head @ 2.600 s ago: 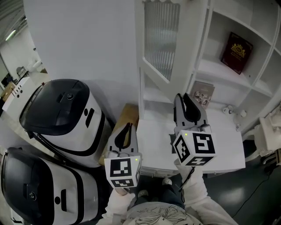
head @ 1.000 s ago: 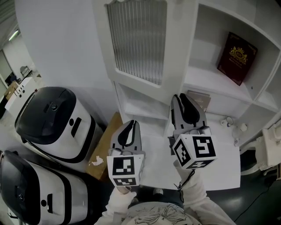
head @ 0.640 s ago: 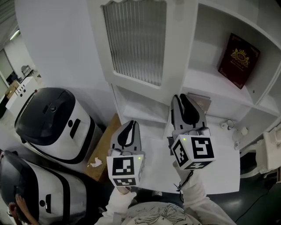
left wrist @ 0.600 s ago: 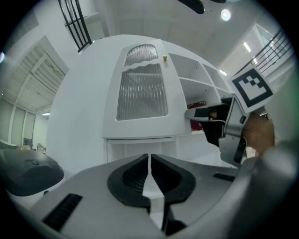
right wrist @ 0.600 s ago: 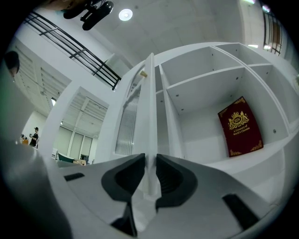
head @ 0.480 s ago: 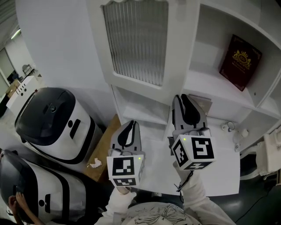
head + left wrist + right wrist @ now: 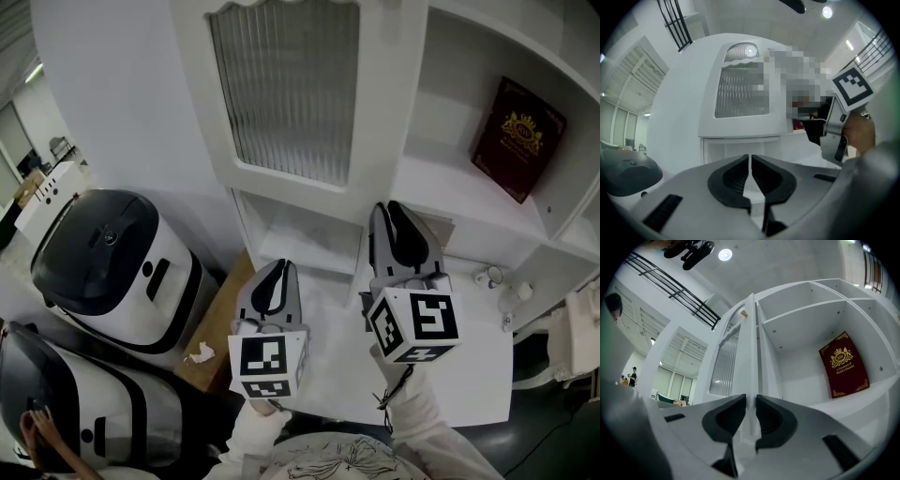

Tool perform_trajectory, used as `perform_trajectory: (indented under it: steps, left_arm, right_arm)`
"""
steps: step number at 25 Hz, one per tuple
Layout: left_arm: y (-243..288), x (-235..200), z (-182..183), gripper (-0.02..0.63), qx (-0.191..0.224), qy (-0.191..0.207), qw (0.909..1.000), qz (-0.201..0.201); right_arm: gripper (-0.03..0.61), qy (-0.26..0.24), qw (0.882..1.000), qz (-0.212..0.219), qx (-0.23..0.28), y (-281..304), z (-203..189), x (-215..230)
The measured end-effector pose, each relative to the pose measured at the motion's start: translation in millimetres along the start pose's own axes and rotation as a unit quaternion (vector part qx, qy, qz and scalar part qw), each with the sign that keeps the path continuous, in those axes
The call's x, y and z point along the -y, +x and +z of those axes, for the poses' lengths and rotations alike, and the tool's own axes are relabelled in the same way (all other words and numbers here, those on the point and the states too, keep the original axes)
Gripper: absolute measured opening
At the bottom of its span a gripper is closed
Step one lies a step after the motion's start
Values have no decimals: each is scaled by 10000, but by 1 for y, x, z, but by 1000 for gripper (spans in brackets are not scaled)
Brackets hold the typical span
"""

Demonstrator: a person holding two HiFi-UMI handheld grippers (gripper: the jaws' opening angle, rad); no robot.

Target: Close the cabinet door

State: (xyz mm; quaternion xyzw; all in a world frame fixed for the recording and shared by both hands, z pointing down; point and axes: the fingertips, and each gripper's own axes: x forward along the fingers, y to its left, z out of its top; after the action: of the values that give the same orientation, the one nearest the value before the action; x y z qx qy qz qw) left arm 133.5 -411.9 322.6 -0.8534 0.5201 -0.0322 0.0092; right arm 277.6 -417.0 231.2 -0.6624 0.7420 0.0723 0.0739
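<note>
The white cabinet door (image 7: 281, 89) with ribbed glass stands ajar at the upper left of the open shelves. In the right gripper view I look almost along the door's edge (image 7: 751, 357), with the glass to its left. A dark red book (image 7: 517, 141) leans on a shelf inside. My right gripper (image 7: 392, 208) is shut and empty, its tips just below the door's lower right corner; whether they touch the door is unclear. My left gripper (image 7: 275, 267) is also shut and empty, lower and to the left, pointing at the door (image 7: 740, 91).
Two black-and-white domed machines (image 7: 112, 262) stand at the left, a person's hand (image 7: 37, 427) on the nearer one. A brown box (image 7: 220, 319) sits beside the white counter (image 7: 469, 366). Small objects (image 7: 492, 278) lie at the counter's back right.
The door's glass face shows much wider than 2.6 s ago and its left edge has moved left. Both grippers hold nearly the same places. A hand has appeared at the lower left.
</note>
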Motion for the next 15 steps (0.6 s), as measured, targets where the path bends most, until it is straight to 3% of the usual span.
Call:
perform_trajectory:
  steps: [15]
  left_arm:
    - [16, -11, -8, 20, -113, -1, 9996, 243]
  right_arm:
    - [63, 134, 9999, -43, 65, 23, -6, 18]
